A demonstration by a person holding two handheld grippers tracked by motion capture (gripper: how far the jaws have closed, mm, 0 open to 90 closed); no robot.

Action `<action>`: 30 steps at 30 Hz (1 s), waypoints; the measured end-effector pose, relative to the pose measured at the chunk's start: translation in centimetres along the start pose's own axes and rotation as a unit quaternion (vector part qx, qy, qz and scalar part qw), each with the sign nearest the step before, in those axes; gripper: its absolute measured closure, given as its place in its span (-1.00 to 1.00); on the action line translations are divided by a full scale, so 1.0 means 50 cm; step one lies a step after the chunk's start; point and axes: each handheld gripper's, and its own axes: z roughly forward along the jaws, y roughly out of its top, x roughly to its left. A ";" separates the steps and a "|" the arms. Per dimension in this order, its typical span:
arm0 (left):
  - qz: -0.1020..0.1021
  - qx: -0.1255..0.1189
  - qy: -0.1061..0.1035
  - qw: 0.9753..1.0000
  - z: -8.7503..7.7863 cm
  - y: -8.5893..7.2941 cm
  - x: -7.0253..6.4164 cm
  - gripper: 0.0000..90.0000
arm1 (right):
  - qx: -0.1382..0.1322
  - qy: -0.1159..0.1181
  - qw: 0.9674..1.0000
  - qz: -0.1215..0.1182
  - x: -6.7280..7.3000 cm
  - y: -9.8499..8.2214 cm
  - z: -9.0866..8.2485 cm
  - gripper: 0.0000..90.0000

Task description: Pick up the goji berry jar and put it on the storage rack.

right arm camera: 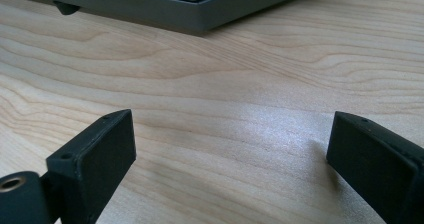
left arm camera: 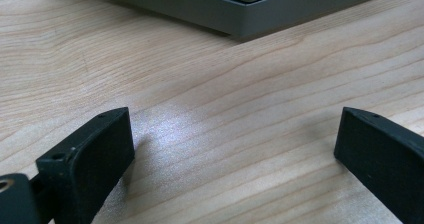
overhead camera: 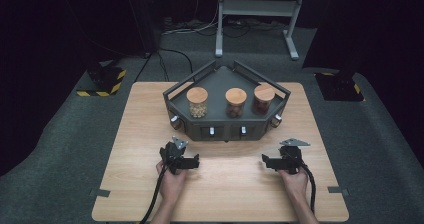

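I've got both grippers parked low on the wooden table (overhead camera: 130, 149), in front of the dark grey tray (overhead camera: 175, 96). Left gripper (overhead camera: 192, 163) jaws spread wide, nothing between them (bare wood grain in the left gripper view). Right gripper (overhead camera: 267, 163) jaws spread too, nothing pinched. The tray sits at the table's far middle, well apart from both grippers, and carries three wooden-lidded jars in a row: left jar (overhead camera: 197, 102) with pale contents, middle jar (overhead camera: 236, 102) and right jar (overhead camera: 263, 99) with darker brown contents. Small knobs (overhead camera: 211, 131) line the tray's front wall.
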 end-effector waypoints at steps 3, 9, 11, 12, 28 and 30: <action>0.000 0.000 0.000 1.000 0.000 0.000 0.000 -0.95 | 0.001 -0.004 1.000 0.000 0.000 -0.001 0.003 -0.89; 0.000 0.000 0.000 1.000 0.000 0.000 0.000 -0.95 | 0.002 -0.014 1.000 -0.011 0.011 0.000 0.007 -0.90; 0.000 0.000 0.000 1.000 0.000 0.000 0.000 -0.95 | 0.001 -0.015 1.000 -0.012 0.012 -0.002 0.008 -0.91; 0.000 0.000 0.000 1.000 0.000 0.000 0.000 -0.95 | -0.001 -0.016 1.000 -0.013 0.013 -0.003 0.008 -0.91; -0.001 0.000 -0.002 1.000 0.000 0.000 0.001 -0.95 | 0.003 -0.030 0.999 -0.042 0.026 -0.003 0.015 -0.91; 0.000 0.000 -0.002 1.000 0.000 0.000 0.002 -0.95 | 0.003 -0.030 0.999 -0.042 0.026 -0.003 0.015 -0.91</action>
